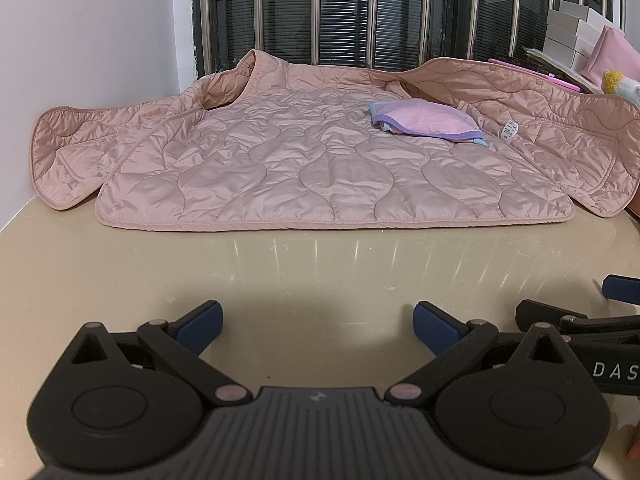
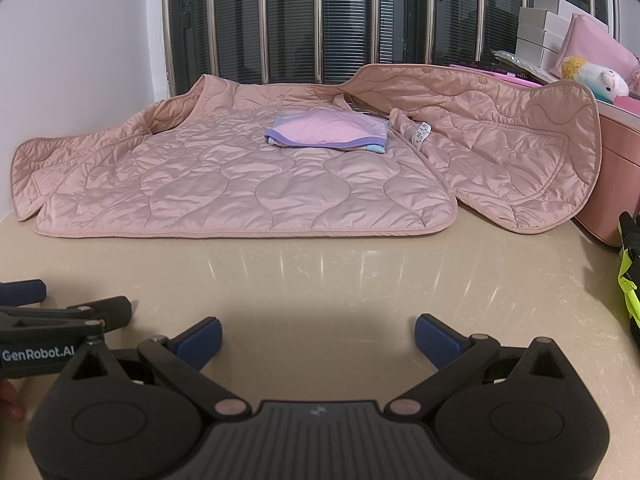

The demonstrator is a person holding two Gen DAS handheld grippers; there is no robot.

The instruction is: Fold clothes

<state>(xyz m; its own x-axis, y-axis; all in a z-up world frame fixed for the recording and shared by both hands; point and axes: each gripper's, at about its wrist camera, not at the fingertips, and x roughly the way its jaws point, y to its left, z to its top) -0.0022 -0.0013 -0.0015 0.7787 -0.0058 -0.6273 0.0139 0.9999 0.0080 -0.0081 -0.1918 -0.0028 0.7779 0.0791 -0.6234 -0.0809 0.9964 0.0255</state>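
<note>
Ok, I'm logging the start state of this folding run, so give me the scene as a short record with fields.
surface: beige countertop
main garment: pink quilted jacket, spread open and flat, both front panels laid outward
on top of it: small folded purple cloth, right of centre
left gripper: open, empty, above the counter short of the jacket
right gripper: open, empty, beside the left one
clutter: white boxes and plush toy at far right
</note>
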